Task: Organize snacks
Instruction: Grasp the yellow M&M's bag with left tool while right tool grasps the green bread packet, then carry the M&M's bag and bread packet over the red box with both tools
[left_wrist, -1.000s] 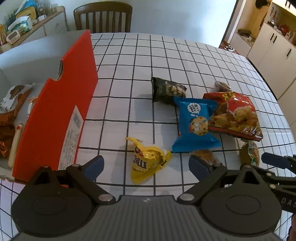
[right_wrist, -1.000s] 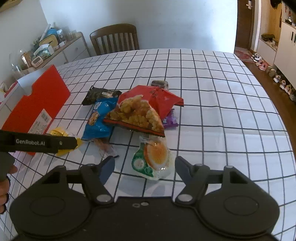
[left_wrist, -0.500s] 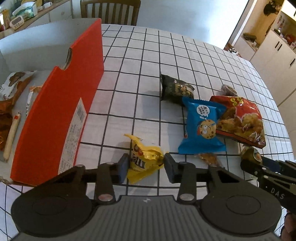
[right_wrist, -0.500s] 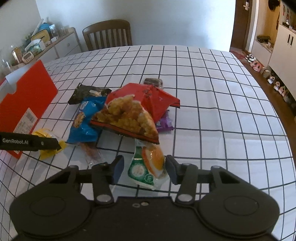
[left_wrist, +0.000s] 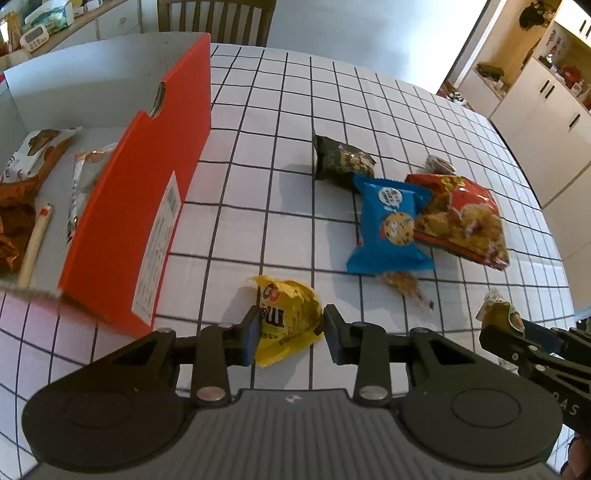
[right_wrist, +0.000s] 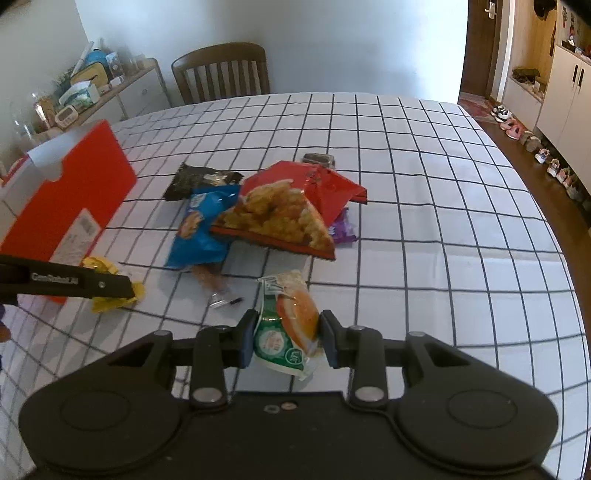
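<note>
A yellow candy bag (left_wrist: 291, 314) lies on the checked tablecloth beside the red box (left_wrist: 147, 206). My left gripper (left_wrist: 290, 328) is closing, and its pads press the bag's two sides. In the right wrist view a green packet with an orange picture (right_wrist: 291, 321) sits between the pads of my right gripper (right_wrist: 286, 338), which is closing and squeezing it. Behind them lie a blue cookie bag (left_wrist: 391, 229), a red crisp bag (left_wrist: 461, 221), a dark packet (left_wrist: 341, 162) and a small clear sachet (left_wrist: 402, 286).
The red box stands open at the left with several snacks inside (left_wrist: 29, 173). A purple packet (right_wrist: 343, 229) peeks out under the red bag, and a small dark packet (right_wrist: 319, 160) lies behind it. A wooden chair (right_wrist: 221, 74) stands at the table's far side.
Both grippers have gone from wide open to closed: the left on the yellow candy bag, the right on the green packet. Each came in closer over its snack.
</note>
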